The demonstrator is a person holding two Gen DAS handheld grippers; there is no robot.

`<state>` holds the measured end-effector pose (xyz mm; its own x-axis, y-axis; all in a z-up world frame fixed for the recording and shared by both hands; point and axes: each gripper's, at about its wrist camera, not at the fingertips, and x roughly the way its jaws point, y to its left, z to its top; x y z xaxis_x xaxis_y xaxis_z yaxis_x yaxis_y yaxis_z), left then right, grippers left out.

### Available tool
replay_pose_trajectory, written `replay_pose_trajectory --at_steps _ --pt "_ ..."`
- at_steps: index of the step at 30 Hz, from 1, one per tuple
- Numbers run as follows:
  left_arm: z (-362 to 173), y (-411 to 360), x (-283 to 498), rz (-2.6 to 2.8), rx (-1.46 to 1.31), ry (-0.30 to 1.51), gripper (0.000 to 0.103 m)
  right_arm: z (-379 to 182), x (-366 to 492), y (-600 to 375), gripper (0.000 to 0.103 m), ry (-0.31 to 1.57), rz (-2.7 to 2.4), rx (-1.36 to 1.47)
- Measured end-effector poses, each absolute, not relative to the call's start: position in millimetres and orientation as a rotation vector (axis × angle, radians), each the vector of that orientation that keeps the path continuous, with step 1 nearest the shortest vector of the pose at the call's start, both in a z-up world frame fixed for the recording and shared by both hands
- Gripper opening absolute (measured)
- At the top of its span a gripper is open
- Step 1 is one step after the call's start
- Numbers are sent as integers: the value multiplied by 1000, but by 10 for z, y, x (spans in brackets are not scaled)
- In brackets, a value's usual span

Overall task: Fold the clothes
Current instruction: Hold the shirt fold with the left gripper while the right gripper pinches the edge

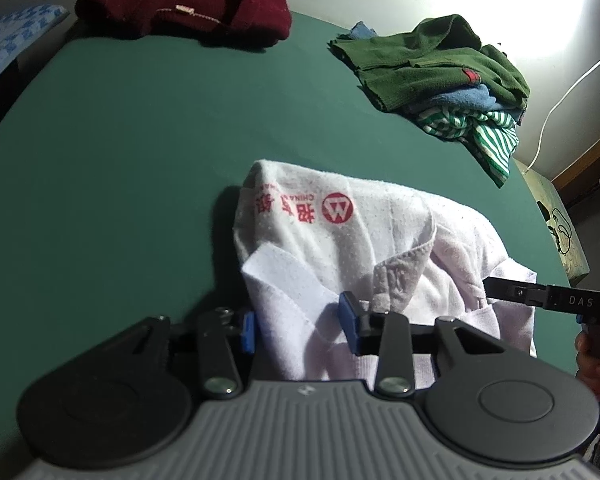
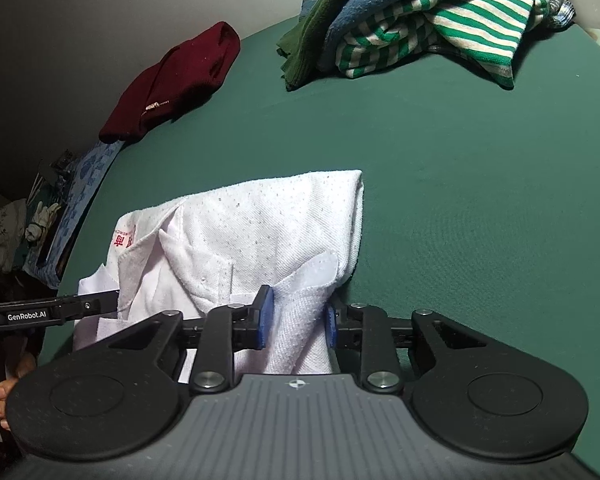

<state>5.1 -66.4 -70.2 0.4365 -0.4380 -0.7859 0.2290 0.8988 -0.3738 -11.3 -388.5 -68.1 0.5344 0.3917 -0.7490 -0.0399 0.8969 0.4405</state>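
White knit garment [image 1: 364, 248], centre of left wrist view: red roundel with white "W", red Chinese characters beside it, seen upside down; small "CHINA" above, rest unreadable. Black gripper finger at right edge [image 1: 556, 298]: "DAS", cut off. Right wrist view, black gripper finger at left edge [image 2: 48, 312]: "GenRobot.AI".

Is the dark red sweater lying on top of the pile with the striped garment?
No, the dark red sweater lies alone at the far left of the green table, apart from the pile.
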Motion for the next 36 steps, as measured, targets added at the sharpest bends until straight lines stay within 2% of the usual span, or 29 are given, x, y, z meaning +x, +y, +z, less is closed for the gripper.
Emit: replay_pose_trajectory --at_steps 4,7,10,15,16,21,23,27,36 --pt "-704 -664 97 -409 -223 1045 32 -668 -105 -3835 20 985 266 339" --pt "-707 -667 94 -408 -220 1043 32 -662 -90 -3799 20 986 264 308" --pt "-706 -682 90 -410 -205 1046 35 -654 -86 -3759 26 986 264 285" --pt "-710 -676 95 -415 -213 1048 37 -646 -89 -3712 26 986 243 265" --pt "-711 -673 98 -421 -217 1050 42 -648 -91 -3709 26 985 239 266" --pt "-708 -704 86 -429 -200 1048 43 -679 -141 -3744 25 952 242 290" --pt "-710 -708 79 -430 -203 1044 47 -686 -153 -3757 24 944 234 308" --pt "-711 -724 65 -445 -191 1036 50 -680 -151 -3727 23 945 205 312" --pt "-710 -845 60 -482 -133 1037 73 -698 -174 -3754 20 939 223 307"
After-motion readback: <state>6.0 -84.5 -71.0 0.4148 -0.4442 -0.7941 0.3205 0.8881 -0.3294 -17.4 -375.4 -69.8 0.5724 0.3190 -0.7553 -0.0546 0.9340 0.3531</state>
